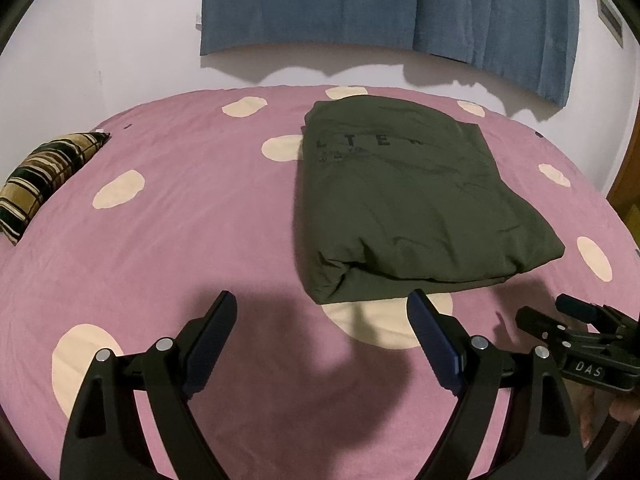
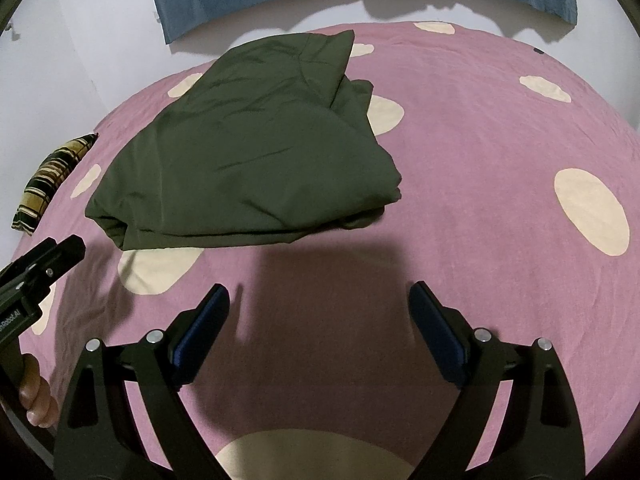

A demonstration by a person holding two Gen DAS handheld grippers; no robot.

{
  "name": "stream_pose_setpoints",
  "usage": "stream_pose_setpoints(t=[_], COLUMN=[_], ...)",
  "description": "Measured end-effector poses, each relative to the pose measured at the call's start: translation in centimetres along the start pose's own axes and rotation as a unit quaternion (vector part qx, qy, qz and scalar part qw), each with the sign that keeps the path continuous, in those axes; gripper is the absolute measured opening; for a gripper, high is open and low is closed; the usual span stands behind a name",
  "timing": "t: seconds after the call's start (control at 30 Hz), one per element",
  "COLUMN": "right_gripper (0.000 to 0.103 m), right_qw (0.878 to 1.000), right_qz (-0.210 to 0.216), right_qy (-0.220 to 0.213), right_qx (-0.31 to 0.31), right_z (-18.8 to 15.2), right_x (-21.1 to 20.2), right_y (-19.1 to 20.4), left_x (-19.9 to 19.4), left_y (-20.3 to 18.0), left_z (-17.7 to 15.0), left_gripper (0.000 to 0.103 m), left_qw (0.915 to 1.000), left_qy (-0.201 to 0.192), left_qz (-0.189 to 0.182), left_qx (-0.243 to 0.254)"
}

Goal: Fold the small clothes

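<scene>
A: Shirt (image 1: pixel 404 208) first: where is it?

B: Dark green, folded into a thick rectangle, lying on the pink spotted bed (image 1: pixel 180 208), its near edge over a cream spot.

A: And each hand-held gripper?

B: The left hand-held gripper (image 1: pixel 322 312) is spread wide and holds nothing; the right hand-held gripper (image 2: pixel 320 300) is the same. Both hover near the shirt's front edge, apart from it.
</scene>
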State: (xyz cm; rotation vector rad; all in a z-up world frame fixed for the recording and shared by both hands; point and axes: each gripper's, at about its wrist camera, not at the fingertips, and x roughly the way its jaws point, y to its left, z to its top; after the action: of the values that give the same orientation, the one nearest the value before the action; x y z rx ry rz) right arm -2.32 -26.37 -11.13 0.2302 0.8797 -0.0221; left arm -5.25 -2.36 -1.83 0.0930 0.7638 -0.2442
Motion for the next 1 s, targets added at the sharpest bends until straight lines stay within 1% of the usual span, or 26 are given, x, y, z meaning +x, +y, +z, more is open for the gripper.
stream_pose_setpoints(t=[0.3, 0.53, 0.6, 0.7, 0.73, 0.83, 1.0], right_gripper=[0.091, 0.091, 0.091, 0.091, 0.091, 0.091, 0.091], right_qw=[1.0, 1.0, 1.0, 1.0, 1.0, 1.0, 1.0], right_qz=[0.0, 0.0, 0.0, -0.001, -0.001, 0.002, 0.02], right_qy=[0.001, 0.001, 0.001, 0.002, 0.002, 0.001, -0.007], right_qx=[0.0, -0.001, -0.001, -0.003, -0.004, -0.005, -0.006], right_z=[0.0, 0.0, 0.0, 0.0, 0.0, 0.1, 0.9], right_x=[0.0, 0.0, 0.1, 0.1, 0.2, 0.2, -1.1], right_y=[0.0, -0.1, -0.1, -0.2, -0.2, -0.5, -0.8], left_x=[0.1, 0.0, -0.3, -1.6, -2.0, -2.8, -2.8], left_y=[-0.1, -0.2, -0.2, 0.3, 0.4, 0.8, 3.0], left_z=[0.0, 0.0, -0.1, -0.2, -0.1, 0.6, 2.2], left_gripper=[0.086, 0.086, 0.086, 0.086, 0.086, 0.086, 0.086], left_qw=[1.0, 1.0, 0.9998, 0.9975, 0.9969, 0.9963, 0.996], left_qy=[0.006, -0.001, -0.012, -0.065, -0.073, -0.082, -0.076], left_qz=[-0.002, 0.006, 0.012, 0.02, 0.022, 0.011, 0.0], left_qx=[-0.004, -0.002, -0.004, -0.02, -0.02, -0.023, -0.047])
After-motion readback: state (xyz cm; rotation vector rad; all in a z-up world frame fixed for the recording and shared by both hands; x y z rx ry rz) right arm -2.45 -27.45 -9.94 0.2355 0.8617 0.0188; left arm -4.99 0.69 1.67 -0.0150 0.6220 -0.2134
